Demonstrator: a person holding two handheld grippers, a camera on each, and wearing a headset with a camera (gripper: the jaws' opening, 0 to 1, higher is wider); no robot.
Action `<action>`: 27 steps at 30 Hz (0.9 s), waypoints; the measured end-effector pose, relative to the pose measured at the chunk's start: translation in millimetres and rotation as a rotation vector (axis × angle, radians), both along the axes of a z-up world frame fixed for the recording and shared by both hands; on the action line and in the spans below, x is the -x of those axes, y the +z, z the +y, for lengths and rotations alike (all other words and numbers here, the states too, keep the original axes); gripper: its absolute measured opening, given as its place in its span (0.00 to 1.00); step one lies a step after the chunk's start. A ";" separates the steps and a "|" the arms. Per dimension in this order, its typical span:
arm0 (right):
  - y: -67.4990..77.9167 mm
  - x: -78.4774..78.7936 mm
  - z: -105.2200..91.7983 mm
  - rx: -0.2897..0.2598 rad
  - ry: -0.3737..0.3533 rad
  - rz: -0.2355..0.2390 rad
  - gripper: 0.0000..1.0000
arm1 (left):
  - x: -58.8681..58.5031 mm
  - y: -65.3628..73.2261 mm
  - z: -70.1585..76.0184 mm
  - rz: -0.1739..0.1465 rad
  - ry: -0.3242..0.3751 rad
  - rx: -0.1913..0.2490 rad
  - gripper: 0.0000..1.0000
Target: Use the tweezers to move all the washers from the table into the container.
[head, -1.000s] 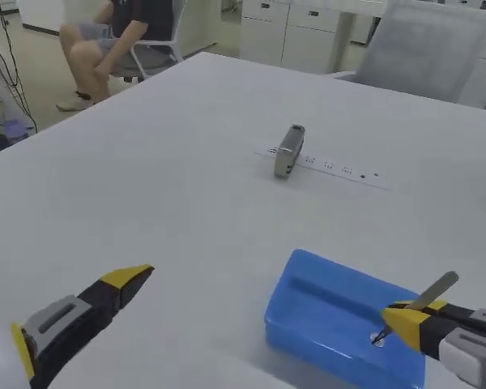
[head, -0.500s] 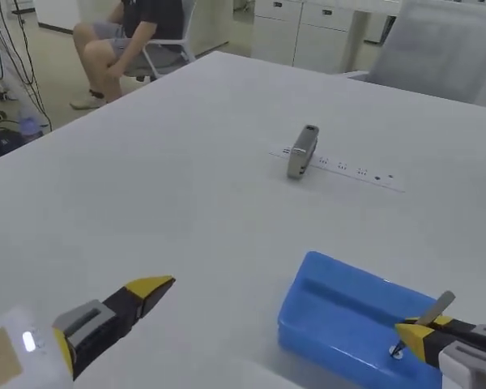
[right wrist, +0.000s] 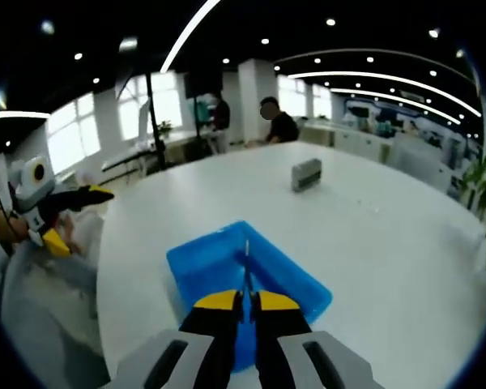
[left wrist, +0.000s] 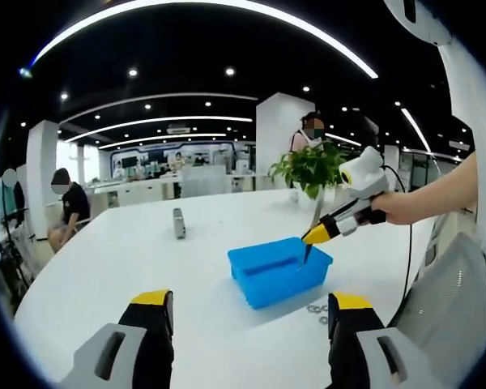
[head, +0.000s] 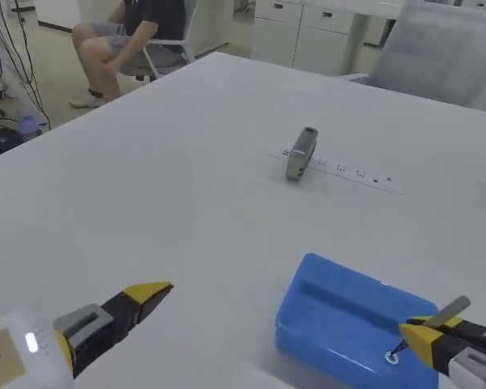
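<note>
A blue container (head: 340,316) stands on the white table at the near right. My right gripper (head: 417,334) hovers over its right end, shut on a pair of tweezers (head: 445,311). A small washer (head: 391,356) sits at the tweezers' tip, inside the container's outline. In the right gripper view the tweezers (right wrist: 246,263) point down into the container (right wrist: 219,259) from between the shut jaws of the right gripper (right wrist: 245,301). My left gripper (head: 150,293) hangs at the near left, away from the container; in its own view the left gripper (left wrist: 249,298) stands open and holds nothing. Several washers (left wrist: 316,309) lie on the table beside the container (left wrist: 279,271).
A grey oblong device (head: 300,152) stands on a flat strip (head: 348,172) at mid-table. A person (head: 121,36) sits on a chair beyond the far left edge. A grey chair (head: 445,49) stands at the far right. White cabinets line the back.
The right gripper with the tweezers and washer has drifted slightly right and nearer over the container. The head camera has shifted; the left gripper has hardly moved.
</note>
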State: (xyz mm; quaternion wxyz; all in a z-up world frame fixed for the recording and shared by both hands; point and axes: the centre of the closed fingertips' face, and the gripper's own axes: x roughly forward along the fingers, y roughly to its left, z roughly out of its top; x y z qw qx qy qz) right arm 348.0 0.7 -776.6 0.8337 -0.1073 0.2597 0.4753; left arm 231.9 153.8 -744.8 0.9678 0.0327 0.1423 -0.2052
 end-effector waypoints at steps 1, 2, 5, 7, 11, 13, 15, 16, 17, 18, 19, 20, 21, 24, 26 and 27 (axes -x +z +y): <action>2.6 2.7 0.5 -0.003 0.005 -0.001 0.04 | 0.1 0.3 -0.6 0.000 0.000 -0.001 0.79; 6.4 7.8 1.7 -0.009 0.012 0.001 0.04 | 0.2 -0.1 -0.7 0.001 -0.001 0.000 0.79; 14.5 18.1 3.6 -0.023 0.023 0.002 0.04 | 1.1 -1.7 -2.3 0.013 -0.006 -0.001 0.76; 19.1 26.7 5.1 -0.029 0.036 0.003 0.04 | 1.6 -2.7 -2.5 0.018 -0.008 -0.012 0.74; 23.6 45.1 9.0 -0.048 0.059 0.024 0.04 | 1.6 -0.8 -3.6 0.011 -0.011 -0.001 0.74; 21.3 54.2 12.1 -0.056 0.074 0.041 0.04 | 1.5 -1.2 -3.1 0.012 -0.011 0.000 0.74; 15.0 63.1 16.0 -0.057 0.090 0.062 0.04 | 1.6 -2.8 -2.4 0.016 -0.010 -0.005 0.74; 10.3 60.4 14.9 -0.057 0.095 0.073 0.04 | 1.6 -2.8 -2.6 0.016 -0.012 -0.004 0.73; 3.4 62.4 15.2 -0.053 0.096 0.089 0.04 | 1.6 -3.1 -2.4 0.016 -0.012 -0.005 0.73; -1.0 65.0 16.0 -0.051 0.101 0.100 0.04 | 1.6 -3.9 -2.0 0.018 -0.013 -0.008 0.73; -7.4 67.6 16.4 -0.047 0.103 0.117 0.04 | 1.7 -4.3 -1.9 0.020 -0.012 -0.010 0.73; -12.1 69.0 16.4 -0.043 0.103 0.127 0.04 | 1.7 -4.8 -1.9 0.022 -0.013 -0.011 0.72; -16.0 69.8 16.5 -0.042 0.103 0.136 0.04 | 1.8 -4.5 -2.2 0.022 -0.013 -0.011 0.72; -28.9 73.3 15.9 -0.027 0.106 0.160 0.04 | 1.7 -3.3 -2.4 0.021 -0.011 -0.008 0.72; -34.1 74.7 15.5 -0.024 0.105 0.174 0.04 | 1.7 -3.3 -2.4 0.023 -0.009 -0.008 0.72; -35.6 74.9 15.7 -0.026 0.103 0.178 0.04 | 1.8 -3.5 -2.6 0.025 -0.009 -0.010 0.71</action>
